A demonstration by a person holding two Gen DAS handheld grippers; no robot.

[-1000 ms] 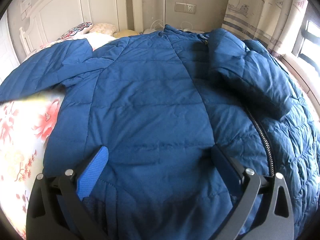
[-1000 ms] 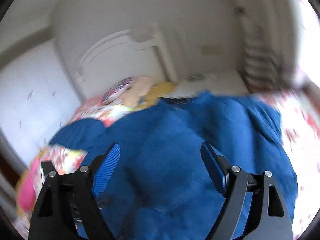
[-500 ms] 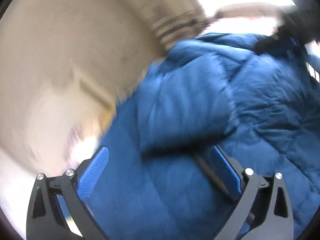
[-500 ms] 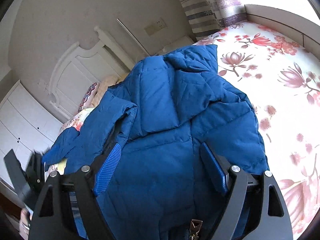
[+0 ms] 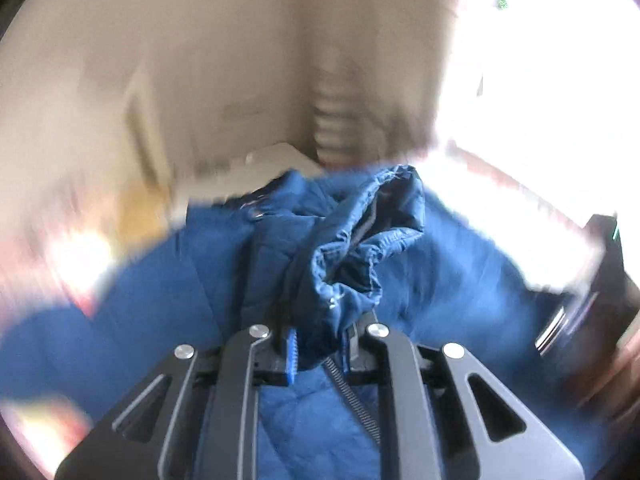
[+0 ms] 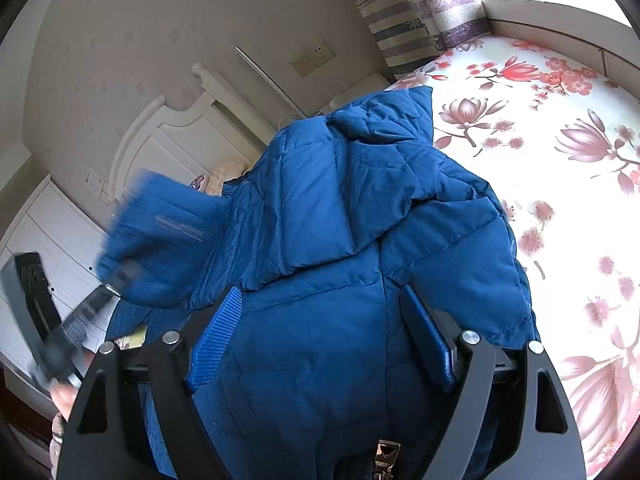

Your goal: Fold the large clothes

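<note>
while the left wrist view is smeared by motion blur, the left gripper (image 5: 318,354) is sharp enough to read: its blue ribbed pads (image 5: 291,356) are drawn narrow and pinch a bunched fold of the dark blue quilted puffer jacket (image 5: 352,256), right beside the metal zipper teeth (image 5: 352,396). the gathered cloth rises in a crumpled knot above the fingers, with a small round snap (image 5: 256,215) showing further up the jacket.

in the right wrist view the right gripper (image 6: 320,338) stands wide, holding nothing, its blue ribbed pads (image 6: 216,340) spread over the jacket's (image 6: 320,208) front panel; whether they touch the cloth cannot be told. a brass zipper pull (image 6: 384,458) sits at the bottom of that view between the black finger frames.

the jacket lies on the floral bedsheet (image 6: 560,140), pink and red flowers on white, with bare sheet toward the bed's window-side edge. one sleeve (image 6: 160,236) is raised and blurred toward the white panelled headboard (image 6: 172,140) end. a striped curtain (image 6: 416,28) hangs past the far corner of the bed.
</note>
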